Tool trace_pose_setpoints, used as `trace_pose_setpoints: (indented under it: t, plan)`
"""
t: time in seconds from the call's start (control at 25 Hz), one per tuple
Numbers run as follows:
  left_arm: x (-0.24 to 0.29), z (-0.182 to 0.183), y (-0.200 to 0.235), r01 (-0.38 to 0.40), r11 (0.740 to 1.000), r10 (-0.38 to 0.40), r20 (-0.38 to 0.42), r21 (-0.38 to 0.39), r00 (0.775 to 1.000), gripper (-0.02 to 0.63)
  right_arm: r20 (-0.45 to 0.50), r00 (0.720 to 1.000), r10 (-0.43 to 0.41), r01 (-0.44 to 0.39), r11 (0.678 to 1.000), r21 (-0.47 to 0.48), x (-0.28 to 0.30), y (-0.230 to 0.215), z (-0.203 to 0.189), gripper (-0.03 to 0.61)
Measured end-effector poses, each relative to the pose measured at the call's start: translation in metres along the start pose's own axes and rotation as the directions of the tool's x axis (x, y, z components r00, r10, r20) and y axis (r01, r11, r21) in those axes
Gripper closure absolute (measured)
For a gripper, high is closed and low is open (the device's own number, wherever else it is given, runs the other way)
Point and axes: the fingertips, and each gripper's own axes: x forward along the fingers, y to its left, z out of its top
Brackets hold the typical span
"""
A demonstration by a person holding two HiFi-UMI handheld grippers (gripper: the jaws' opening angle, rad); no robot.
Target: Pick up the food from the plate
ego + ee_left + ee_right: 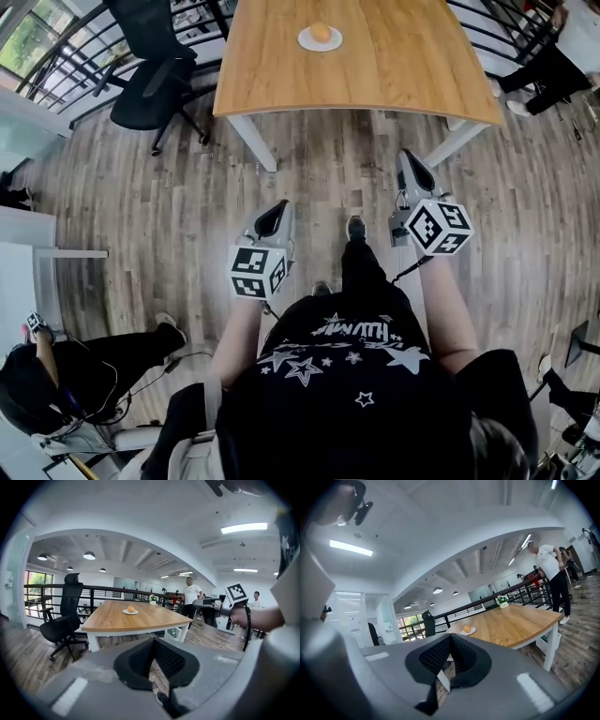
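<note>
An orange round piece of food sits on a small white plate at the far middle of the wooden table. Both show small in the left gripper view as the food on the plate, and in the right gripper view as the food on the plate. My left gripper and right gripper are held over the floor, well short of the table. Both are shut with nothing in them; the left gripper and right gripper show their pads meeting.
A black office chair stands left of the table. A person in a white shirt stands beyond the table's right end. Another person sits low at the left. Railings run behind the table. Wood floor lies between me and the table.
</note>
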Motion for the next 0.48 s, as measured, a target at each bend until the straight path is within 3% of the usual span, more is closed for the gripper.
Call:
trace_pose_setpoints:
  t: [0.24,0.48]
  plan:
    - [0.057,0.027,0.028,-0.03,0.999,0.03,-0.026,0.011,0.999,0.612,-0.039,0.999,0.018,-0.018,1.0,0.013,0.069,-0.037,0.008,0.577]
    - [0.115,0.066,0.044,-0.052,0.999,0.052,-0.018,0.008,0.998,0.612,-0.022,0.999,0.027,-0.026,0.999,0.041,0.127,-0.08,0.041,0.577]
